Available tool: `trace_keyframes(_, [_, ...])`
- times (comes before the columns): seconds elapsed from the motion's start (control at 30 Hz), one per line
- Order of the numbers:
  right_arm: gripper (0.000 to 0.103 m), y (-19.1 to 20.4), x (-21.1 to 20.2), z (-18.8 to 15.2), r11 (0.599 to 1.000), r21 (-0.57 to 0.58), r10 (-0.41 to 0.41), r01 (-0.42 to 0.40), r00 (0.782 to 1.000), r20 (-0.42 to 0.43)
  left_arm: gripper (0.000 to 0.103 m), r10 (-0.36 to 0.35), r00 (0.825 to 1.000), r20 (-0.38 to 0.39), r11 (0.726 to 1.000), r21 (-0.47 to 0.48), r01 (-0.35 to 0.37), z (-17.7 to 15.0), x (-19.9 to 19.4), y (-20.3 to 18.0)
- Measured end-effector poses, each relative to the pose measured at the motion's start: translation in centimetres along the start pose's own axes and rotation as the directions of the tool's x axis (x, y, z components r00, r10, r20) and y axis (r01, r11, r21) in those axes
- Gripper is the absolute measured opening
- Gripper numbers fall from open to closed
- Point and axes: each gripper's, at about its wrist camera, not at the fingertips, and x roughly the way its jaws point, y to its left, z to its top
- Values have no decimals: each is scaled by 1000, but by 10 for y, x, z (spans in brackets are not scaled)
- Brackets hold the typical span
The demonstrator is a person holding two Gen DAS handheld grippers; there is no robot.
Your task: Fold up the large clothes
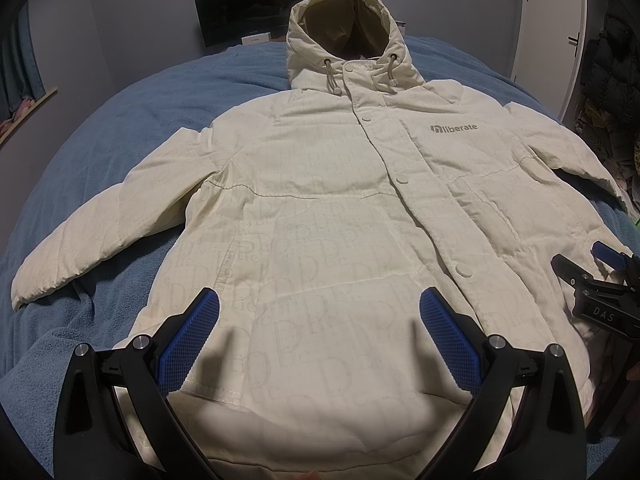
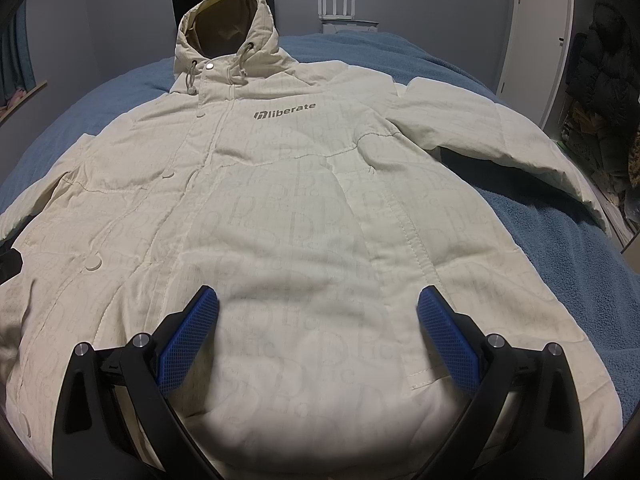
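Note:
A cream hooded puffer jacket (image 1: 320, 208) lies flat, front up, on a blue blanket (image 1: 120, 128), hood at the far end and both sleeves spread out to the sides. It also shows in the right wrist view (image 2: 300, 200). My left gripper (image 1: 319, 304) is open and empty above the jacket's lower left front near the hem. My right gripper (image 2: 318, 302) is open and empty above the lower right front. The right gripper also shows at the right edge of the left wrist view (image 1: 600, 276).
The blue blanket (image 2: 560, 264) covers the bed on all sides of the jacket. A dark monitor (image 1: 248, 8) stands behind the hood. A white router (image 2: 340, 12) sits at the far edge. A white door (image 1: 556, 40) and dark hanging clothes (image 1: 612, 92) are at the right.

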Motion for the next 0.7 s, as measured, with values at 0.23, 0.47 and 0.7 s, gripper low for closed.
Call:
trace_keyframes(0.23, [97, 1, 1, 0, 1000, 0, 0, 0, 1000, -1, 97, -1, 1000, -1, 1000, -1, 1, 0, 0, 0])
trace_keyframes(0.47, [97, -4, -8, 8, 999, 44, 32, -31, 999, -20, 97, 1, 1000, 0, 1000, -12, -1, -2, -1, 1])
trace_keyframes(0.7, [97, -46, -40, 66, 995, 90, 37, -47, 994, 107, 97, -60, 998, 13, 998, 24, 59, 36, -3, -9])
